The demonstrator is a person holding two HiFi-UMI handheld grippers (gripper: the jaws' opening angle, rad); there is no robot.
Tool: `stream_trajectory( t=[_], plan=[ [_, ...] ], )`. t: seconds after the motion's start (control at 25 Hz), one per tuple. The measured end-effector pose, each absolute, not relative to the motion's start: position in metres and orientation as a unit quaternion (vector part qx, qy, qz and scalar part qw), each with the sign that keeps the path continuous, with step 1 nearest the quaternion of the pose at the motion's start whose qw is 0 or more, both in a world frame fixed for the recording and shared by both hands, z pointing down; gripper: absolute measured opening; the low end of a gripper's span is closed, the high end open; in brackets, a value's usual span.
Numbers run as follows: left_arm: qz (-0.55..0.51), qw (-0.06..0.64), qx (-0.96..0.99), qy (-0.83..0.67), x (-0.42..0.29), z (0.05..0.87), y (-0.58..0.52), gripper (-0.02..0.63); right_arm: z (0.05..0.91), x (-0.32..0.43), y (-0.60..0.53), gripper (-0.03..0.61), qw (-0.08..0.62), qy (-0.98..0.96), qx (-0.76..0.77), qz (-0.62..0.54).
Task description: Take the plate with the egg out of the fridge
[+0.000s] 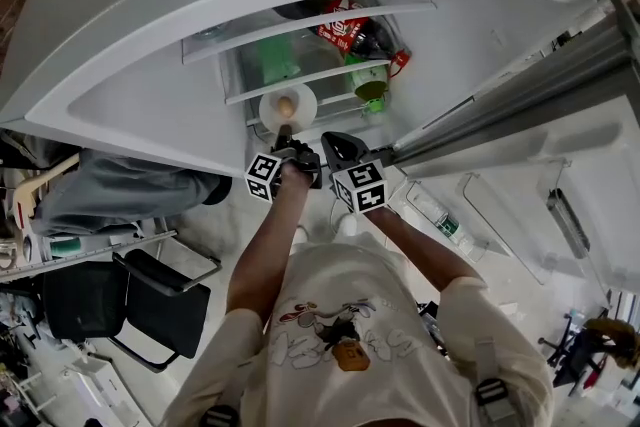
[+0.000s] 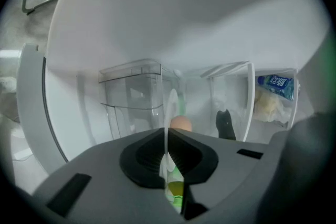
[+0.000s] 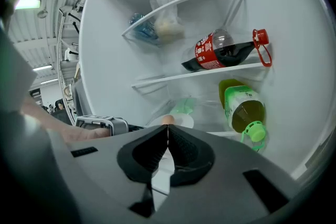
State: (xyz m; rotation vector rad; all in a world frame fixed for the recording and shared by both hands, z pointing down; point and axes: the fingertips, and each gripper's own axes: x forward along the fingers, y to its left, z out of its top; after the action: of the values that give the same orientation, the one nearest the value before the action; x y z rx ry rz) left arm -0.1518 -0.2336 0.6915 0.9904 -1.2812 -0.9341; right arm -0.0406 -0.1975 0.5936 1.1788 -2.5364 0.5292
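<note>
A white plate (image 1: 298, 102) with a brown egg (image 1: 286, 104) is at the front of a lower fridge shelf. My left gripper (image 1: 284, 137) is shut on the plate's near rim. In the left gripper view the plate (image 2: 171, 105) stands edge-on between the closed jaws of the left gripper (image 2: 168, 136), with the egg (image 2: 181, 123) just beyond. My right gripper (image 1: 333, 151) hovers beside it on the right, shut with nothing in it. The right gripper view shows the right gripper (image 3: 167, 132), the egg (image 3: 168, 119) and the plate (image 3: 184, 122) past the jaws.
A cola bottle (image 3: 220, 52) lies on the shelf above, and a green-capped bottle (image 3: 244, 107) lies at the right of the plate's shelf. A bag (image 3: 163, 26) fills the top shelf. The open fridge door (image 1: 520, 85) is at right, a black chair (image 1: 120, 300) at left.
</note>
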Motion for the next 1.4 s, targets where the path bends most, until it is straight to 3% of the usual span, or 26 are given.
stream_trajectory(
  t=[1.4],
  plan=[
    [-0.392,0.606,0.447,-0.528,-0.129,0.596,-0.194,0.017,0.563,-0.008,-0.184,0.008,0.125,-0.88,0.437,0.139]
  ],
)
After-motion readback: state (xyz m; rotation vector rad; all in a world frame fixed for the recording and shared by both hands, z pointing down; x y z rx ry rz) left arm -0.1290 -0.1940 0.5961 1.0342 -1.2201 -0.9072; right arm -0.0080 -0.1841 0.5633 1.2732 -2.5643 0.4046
